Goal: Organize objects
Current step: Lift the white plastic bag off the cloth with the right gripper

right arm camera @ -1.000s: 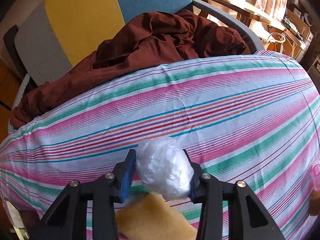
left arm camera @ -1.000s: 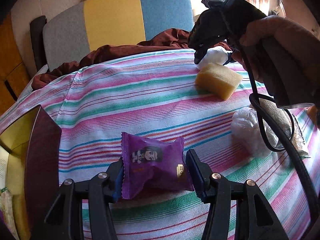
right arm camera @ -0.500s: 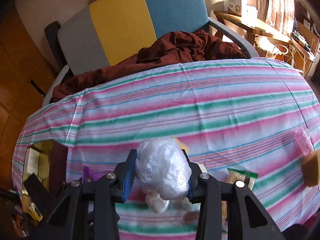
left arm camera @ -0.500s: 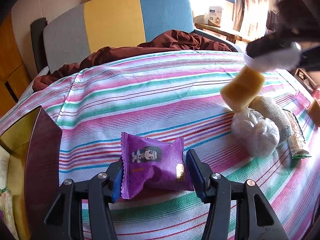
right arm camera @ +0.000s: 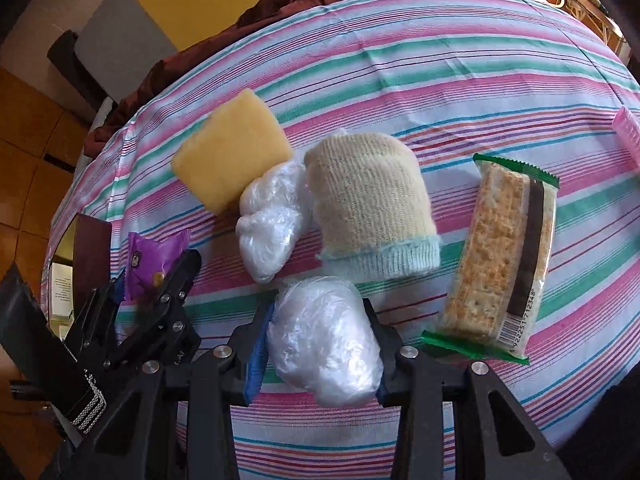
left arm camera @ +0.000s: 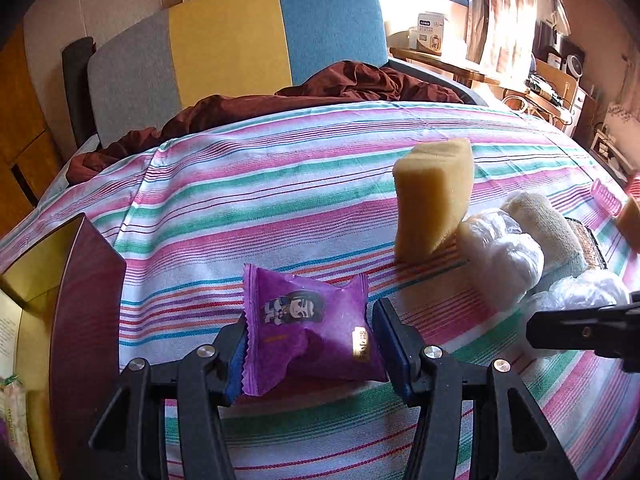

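Observation:
My left gripper (left arm camera: pixel 310 338) is shut on a purple snack packet (left arm camera: pixel 308 330) just above the striped tablecloth (left arm camera: pixel 260 200); it also shows in the right wrist view (right arm camera: pixel 154 266). My right gripper (right arm camera: pixel 320 344) is shut on a crumpled clear plastic bag (right arm camera: pixel 324 350), held low over the cloth, and shows at the right edge of the left wrist view (left arm camera: pixel 580 292). A yellow sponge (right arm camera: pixel 232 156) leans on a second plastic bag (right arm camera: pixel 272 220) beside a cream knitted sock (right arm camera: pixel 372 208). A cracker packet (right arm camera: pixel 504 256) lies to the right.
A dark open box (left arm camera: pixel 80 320) with a gold inside stands at the left edge of the table. A pink comb (right arm camera: pixel 628 136) lies at the far right. A chair (left arm camera: pixel 240 40) with a brown cloth (left arm camera: pixel 320 92) stands behind the table.
My right gripper has swung back from the far side and come down near the sock with the plastic bag. The yellow sponge has shifted and now leans against the second bag. The left gripper has stayed put.

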Motion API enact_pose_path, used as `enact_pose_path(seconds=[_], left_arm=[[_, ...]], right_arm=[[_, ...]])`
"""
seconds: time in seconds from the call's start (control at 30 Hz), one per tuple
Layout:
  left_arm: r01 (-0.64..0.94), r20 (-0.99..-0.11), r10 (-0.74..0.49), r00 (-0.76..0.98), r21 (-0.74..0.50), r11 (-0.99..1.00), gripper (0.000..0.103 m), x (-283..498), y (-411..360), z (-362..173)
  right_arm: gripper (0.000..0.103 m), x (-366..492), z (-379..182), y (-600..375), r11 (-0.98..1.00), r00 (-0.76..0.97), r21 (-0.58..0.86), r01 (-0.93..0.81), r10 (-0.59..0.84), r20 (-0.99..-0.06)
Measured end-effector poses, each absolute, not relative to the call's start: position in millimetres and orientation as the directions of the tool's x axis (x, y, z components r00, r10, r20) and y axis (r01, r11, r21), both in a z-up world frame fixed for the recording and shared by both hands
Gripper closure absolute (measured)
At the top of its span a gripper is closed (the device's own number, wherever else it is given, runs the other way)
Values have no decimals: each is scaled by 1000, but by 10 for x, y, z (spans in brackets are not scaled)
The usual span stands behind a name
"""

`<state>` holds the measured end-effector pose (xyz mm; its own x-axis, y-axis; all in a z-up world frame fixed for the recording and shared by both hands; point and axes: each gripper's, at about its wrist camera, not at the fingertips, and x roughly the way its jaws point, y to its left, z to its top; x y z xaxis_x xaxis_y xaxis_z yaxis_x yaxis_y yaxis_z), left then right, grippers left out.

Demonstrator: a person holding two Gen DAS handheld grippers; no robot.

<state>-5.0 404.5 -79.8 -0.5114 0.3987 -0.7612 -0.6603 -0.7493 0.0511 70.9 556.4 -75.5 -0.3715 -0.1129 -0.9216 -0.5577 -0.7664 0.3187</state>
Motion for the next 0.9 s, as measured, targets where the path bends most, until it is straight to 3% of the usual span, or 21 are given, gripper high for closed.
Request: enact_pose_path(seconds=[0.3,0.67,0.9], left_arm=[[-659,-758,398,-517,55,-750,47,-48,4040,-802],[-650,-756,393,-523,55,-758,57,-27,4013,-770],[-655,-761,418,-496,11,-756,58,105,3826,-662]], right_arm=[[64,656,-759,5555,-782,-366,297,-548,-95,-926],[64,603,-745,5546,-791,-379,304,-531,-99,-920],[64,635,-718,5499,-806,-393,333,-490,-137,-909]])
